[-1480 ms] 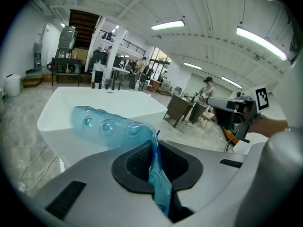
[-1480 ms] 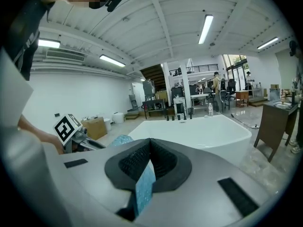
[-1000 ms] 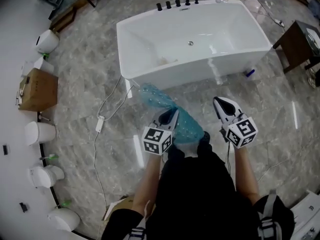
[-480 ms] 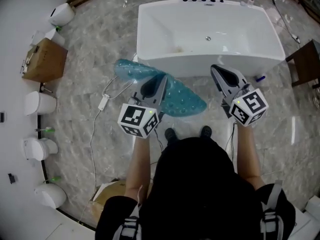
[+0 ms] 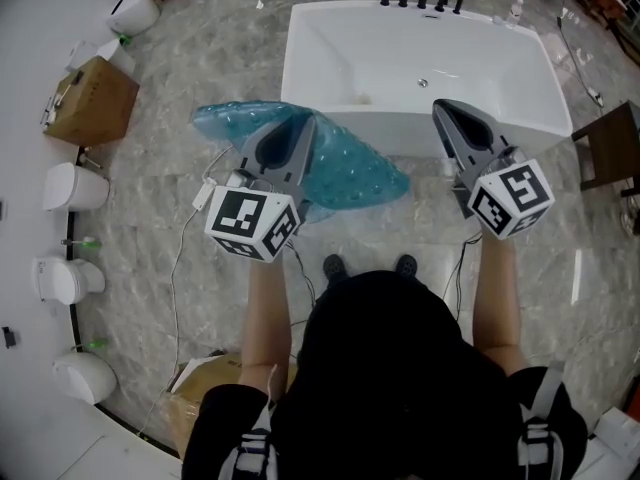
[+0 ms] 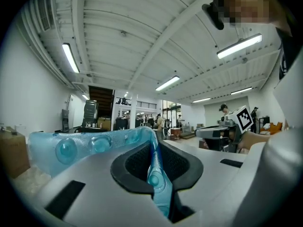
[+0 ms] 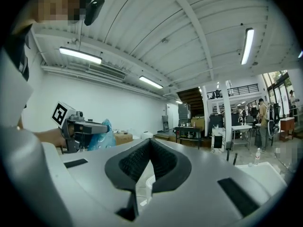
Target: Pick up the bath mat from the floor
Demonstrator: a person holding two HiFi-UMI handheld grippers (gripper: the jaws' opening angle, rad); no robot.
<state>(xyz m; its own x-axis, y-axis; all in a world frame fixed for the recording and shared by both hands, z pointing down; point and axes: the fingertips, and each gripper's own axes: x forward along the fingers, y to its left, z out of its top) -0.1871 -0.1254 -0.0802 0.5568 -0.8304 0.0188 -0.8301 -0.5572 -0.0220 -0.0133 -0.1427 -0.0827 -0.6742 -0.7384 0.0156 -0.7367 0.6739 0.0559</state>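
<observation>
Translucent teal bubble-textured plastic bath mat [image 5: 352,173] hangs just in front of the white rectangular bathtub [image 5: 298,60], one fold pinched tight between the nearly closed jaws of the left gripper [image 5: 303,128]. The right gripper [image 5: 446,110], jaws together and empty, is raised by the tub's front rim.

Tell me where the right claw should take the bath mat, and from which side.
Take the thin free edge of the bath mat at its drooping right-hand end, nearest the right claw. Come in from the right with the jaws opened astride that edge. The mat is a limp sheet pinched only by the left claw, so it sags on either side.
</observation>
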